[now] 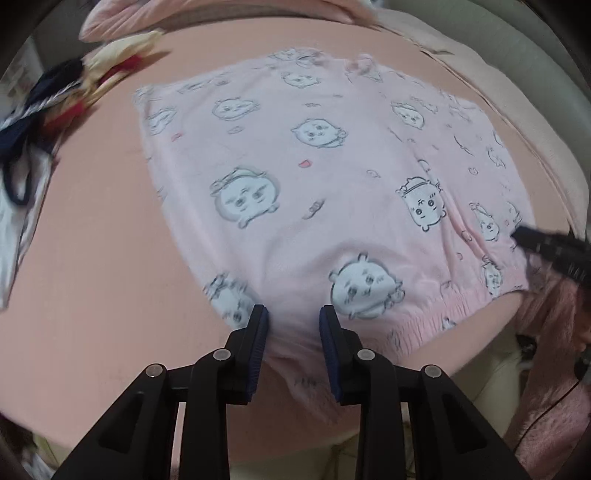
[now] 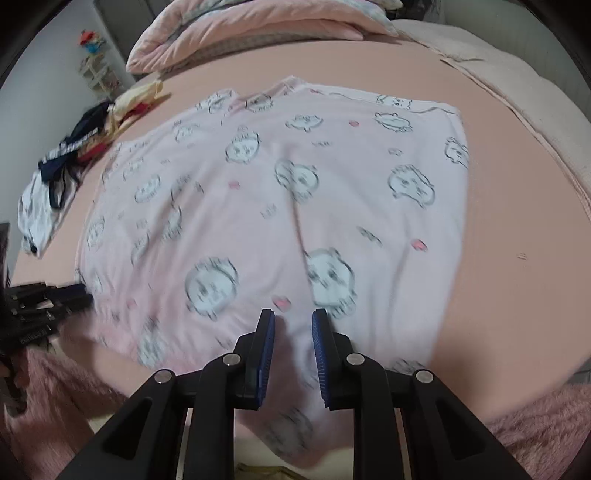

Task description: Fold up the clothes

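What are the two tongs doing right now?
Left tongs: closed on the pink garment.
Right tongs: pink garment between them, grip cannot be told.

One pink printed garment (image 2: 280,206) lies spread on one bed (image 2: 517,229). One heap of other clothes (image 2: 74,155) sits at the bed's far left edge; the number of pieces in it cannot be told, though dark blue, white, red and cream cloth show. One folded pink quilt (image 2: 236,33) lies at the head. Two tongs: left tongs (image 1: 293,314), right tongs (image 2: 293,317). Each has two fingers with blue pads.
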The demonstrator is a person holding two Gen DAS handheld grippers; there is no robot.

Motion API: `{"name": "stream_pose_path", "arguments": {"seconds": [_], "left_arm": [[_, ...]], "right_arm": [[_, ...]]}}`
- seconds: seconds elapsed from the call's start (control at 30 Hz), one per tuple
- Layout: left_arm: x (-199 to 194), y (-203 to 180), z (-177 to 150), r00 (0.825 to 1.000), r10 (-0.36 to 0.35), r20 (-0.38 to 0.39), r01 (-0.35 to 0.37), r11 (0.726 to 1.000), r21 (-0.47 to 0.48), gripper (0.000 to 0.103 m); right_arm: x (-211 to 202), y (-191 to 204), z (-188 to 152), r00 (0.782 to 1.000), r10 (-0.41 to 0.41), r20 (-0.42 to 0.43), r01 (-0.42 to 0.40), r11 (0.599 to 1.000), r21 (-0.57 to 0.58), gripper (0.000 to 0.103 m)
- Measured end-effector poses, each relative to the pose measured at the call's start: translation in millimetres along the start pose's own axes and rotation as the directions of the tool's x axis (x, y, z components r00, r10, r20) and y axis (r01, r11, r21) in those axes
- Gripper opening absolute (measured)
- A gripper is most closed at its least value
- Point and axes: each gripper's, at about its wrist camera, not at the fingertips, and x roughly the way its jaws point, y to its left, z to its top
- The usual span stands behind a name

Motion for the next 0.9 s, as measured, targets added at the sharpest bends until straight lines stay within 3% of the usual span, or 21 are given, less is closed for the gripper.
{"name": "stream_pose_path", "arguments": {"seconds": [0.1, 0.17, 0.23, 0.3, 0.33, 0.4, 0.47, 0.53, 0.63, 0.73, 0.77, 0.83, 0.9], "left_arm": [[-9, 11, -6, 0.998, 0.061, -0.018, -0.062, 0.996, -0.069, 0.028], [-12, 15, -11, 0.998, 0.062, -0.024, -0.064, 0.993, -0.101, 0.028], [-18, 7, -13, 1.0, -0.01, 0.019, 0.012, 0.995, -0.096, 0.028], [-18, -11, -14, 0.998, -0.037, 0.044, 0.039, 0.999, -0.036, 0.028], [-17, -20, -14, 0.998, -0.041, 0.052, 0.041, 0.999, 0.0, 0.028], [-4, -29, -16, 0.999, 0.031, -0.012, -0.03, 0.999, 0.041, 0.031], [-6, -22, -19, 0.999, 0.032, -0.038, -0.032, 0.999, -0.001, 0.038], [-15, -13, -20, 1.0, 0.004, -0.025, -0.005, 0.998, -0.06, 0.038], [-28, -14, -17, 0.997, -0.045, 0.069, 0.051, 0.995, -0.082, 0.038], [-21, -19, -11, 0.995, -0.039, 0.096, 0.045, 0.997, -0.066, 0.038], [-17, -20, -9, 0.994, -0.033, 0.102, 0.039, 0.997, -0.06, 0.038], [-1, -23, -16, 0.998, 0.05, 0.033, -0.047, 0.995, -0.086, 0.039], [-2, -17, -25, 0.998, 0.055, 0.03, -0.051, 0.99, -0.133, 0.041]], "right_arm": [[-8, -6, -18, 1.0, -0.024, -0.015, 0.024, 0.998, -0.051, 0.021], [-15, -11, -32, 1.0, -0.022, -0.013, 0.021, 0.998, -0.059, 0.021], [-25, -18, -38, 1.0, 0.003, 0.009, -0.002, 1.0, -0.029, 0.023], [-30, -23, -38, 0.998, 0.053, 0.032, -0.052, 0.999, -0.006, 0.026], [-26, -23, -38, 0.998, 0.068, 0.004, -0.068, 0.998, -0.005, 0.028], [-19, -25, -40, 0.994, 0.097, -0.041, -0.097, 0.995, 0.001, 0.033], [-20, -28, -45, 0.991, 0.12, -0.06, -0.119, 0.993, 0.023, 0.033], [-22, -38, -51, 0.983, 0.157, -0.092, -0.15, 0.985, 0.081, 0.033], [-29, -47, -52, 0.994, 0.109, -0.029, -0.106, 0.989, 0.104, 0.033], [-42, -36, -32, 0.99, 0.107, 0.093, -0.113, 0.991, 0.069, 0.033], [-41, -32, -27, 0.988, 0.113, 0.101, -0.12, 0.991, 0.064, 0.034], [-29, -27, -18, 0.992, 0.102, 0.076, -0.108, 0.991, 0.073, 0.035], [-17, -36, -23, 0.996, 0.081, 0.028, -0.084, 0.986, 0.14, 0.036]]}}
